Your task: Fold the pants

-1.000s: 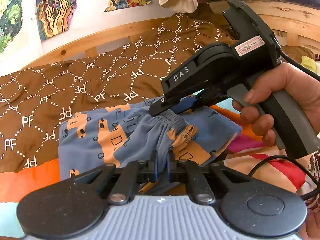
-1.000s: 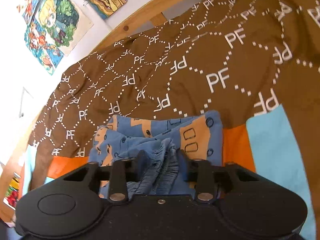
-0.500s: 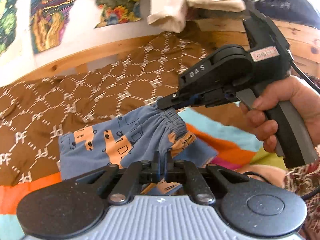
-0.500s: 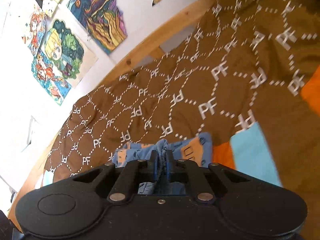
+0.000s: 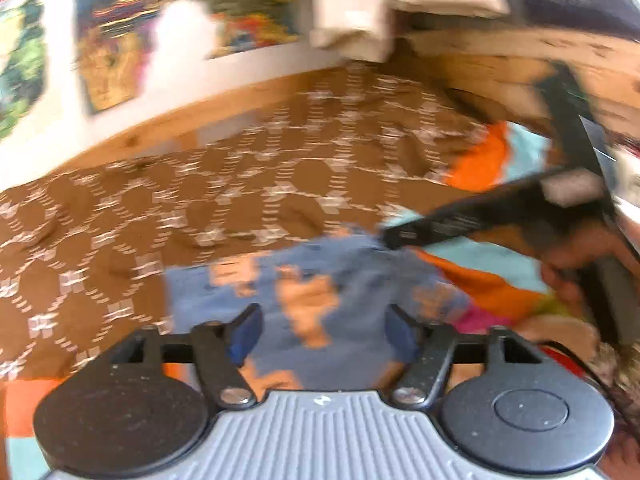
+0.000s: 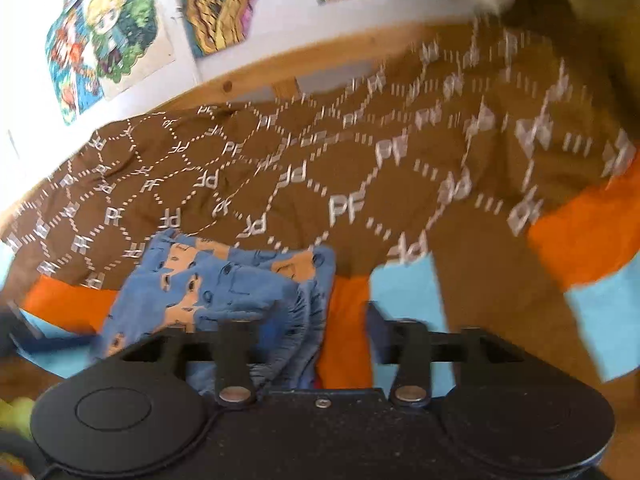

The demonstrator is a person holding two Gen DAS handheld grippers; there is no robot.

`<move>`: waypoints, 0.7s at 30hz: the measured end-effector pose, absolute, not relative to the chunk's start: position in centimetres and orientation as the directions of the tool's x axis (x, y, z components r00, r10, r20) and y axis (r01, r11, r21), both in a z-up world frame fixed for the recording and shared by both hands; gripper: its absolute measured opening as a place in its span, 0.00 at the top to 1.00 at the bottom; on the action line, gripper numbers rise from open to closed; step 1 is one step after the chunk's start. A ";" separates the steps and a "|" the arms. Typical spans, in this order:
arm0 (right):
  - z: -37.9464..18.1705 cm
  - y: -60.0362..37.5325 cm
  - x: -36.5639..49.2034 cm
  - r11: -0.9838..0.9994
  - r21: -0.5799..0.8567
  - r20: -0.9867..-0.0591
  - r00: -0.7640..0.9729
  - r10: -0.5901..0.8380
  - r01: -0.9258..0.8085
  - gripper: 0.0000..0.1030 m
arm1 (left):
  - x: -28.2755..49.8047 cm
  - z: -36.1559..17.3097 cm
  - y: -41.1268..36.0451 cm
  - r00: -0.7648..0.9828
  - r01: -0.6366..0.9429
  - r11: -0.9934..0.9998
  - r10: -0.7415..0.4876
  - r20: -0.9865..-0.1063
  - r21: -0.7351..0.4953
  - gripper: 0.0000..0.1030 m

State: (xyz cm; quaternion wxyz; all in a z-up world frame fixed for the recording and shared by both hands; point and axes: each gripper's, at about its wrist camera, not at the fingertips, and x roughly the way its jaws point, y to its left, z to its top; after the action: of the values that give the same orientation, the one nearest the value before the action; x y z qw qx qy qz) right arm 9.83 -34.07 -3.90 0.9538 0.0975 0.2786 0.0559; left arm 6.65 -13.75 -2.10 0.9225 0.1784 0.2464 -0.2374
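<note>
The blue pants (image 5: 320, 292) with orange car prints lie folded on the bed, just ahead of my left gripper (image 5: 322, 332), which is open and empty with the cloth showing between its fingers. In the right wrist view the pants (image 6: 224, 284) lie in a folded bundle left of centre. My right gripper (image 6: 320, 328) is open, its left finger over the waistband edge, holding nothing. The right gripper's body also shows in the left wrist view (image 5: 500, 216), its tip at the pants' far right edge. Both views are motion blurred.
A brown bedspread (image 6: 360, 176) printed with white "PF" letters covers the bed, with orange and light blue patches (image 6: 580, 248) at its near edge. A wooden bed frame (image 5: 240, 96) and a wall with posters (image 6: 108, 36) lie behind. Pale cloth (image 5: 360, 12) hangs at the top.
Both grippers have opened and let go of the pants' waistband. The pants now rest folded on the bed. Both grippers have drawn back and are moving, blurring the views.
</note>
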 end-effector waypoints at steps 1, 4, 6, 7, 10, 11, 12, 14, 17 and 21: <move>-3.6 -33.5 9.4 0.982 0.183 -0.503 0.853 0.138 -0.051 0.20 | 7.4 -2.2 -13.1 0.781 0.469 0.862 -0.303 -0.546 0.192 0.11; -3.3 -31.1 8.3 0.995 0.066 -0.462 0.882 0.092 -0.070 0.04 | 9.7 -3.4 -11.1 0.760 0.320 0.941 -0.185 -0.622 0.111 0.09; -4.1 -29.5 7.9 0.997 -0.031 -0.470 0.881 0.051 -0.075 0.03 | 11.1 -4.6 -9.8 0.717 0.255 0.965 -0.145 -0.681 0.063 0.08; -4.6 -29.2 8.0 0.995 -0.062 -0.488 0.872 0.040 -0.080 0.03 | 11.7 -5.5 -9.2 0.687 0.221 0.974 -0.119 -0.717 0.049 0.04; -6.6 -30.1 8.2 0.995 -0.043 -0.529 0.847 0.050 -0.086 0.01 | 12.1 -6.7 -6.2 0.631 0.131 0.988 -0.144 -0.762 -0.078 0.00; -6.9 -31.1 8.4 0.996 0.024 -0.538 0.839 0.084 -0.084 0.01 | 12.0 -6.7 -5.5 0.623 0.122 0.987 -0.158 -0.766 -0.104 0.00; -6.9 -32.0 8.6 0.993 0.082 -0.545 0.831 0.112 -0.080 0.01 | 12.1 -6.6 -5.4 0.618 0.128 0.987 -0.159 -0.770 -0.101 0.00; -7.0 -32.8 8.6 0.986 0.137 -0.547 0.823 0.151 -0.090 0.01 | 12.0 -6.6 -5.4 0.620 0.140 0.987 -0.152 -0.770 -0.082 0.00; -6.6 -32.7 7.8 0.987 0.103 -0.550 0.819 0.163 -0.127 0.01 | 11.2 -6.4 -5.0 0.626 0.138 0.988 -0.138 -0.768 -0.065 0.00; -6.0 -32.1 6.0 0.984 -0.003 -0.545 0.826 0.147 -0.178 0.01 | 10.3 -6.0 -4.5 0.617 0.136 0.989 -0.137 -0.775 -0.066 0.00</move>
State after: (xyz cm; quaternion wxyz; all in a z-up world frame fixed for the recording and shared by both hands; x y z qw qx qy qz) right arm 6.03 -32.12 -6.02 0.9550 -0.0270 0.2828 0.0850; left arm 10.33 -4.48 -5.99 0.8993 -0.0006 0.4308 -0.0758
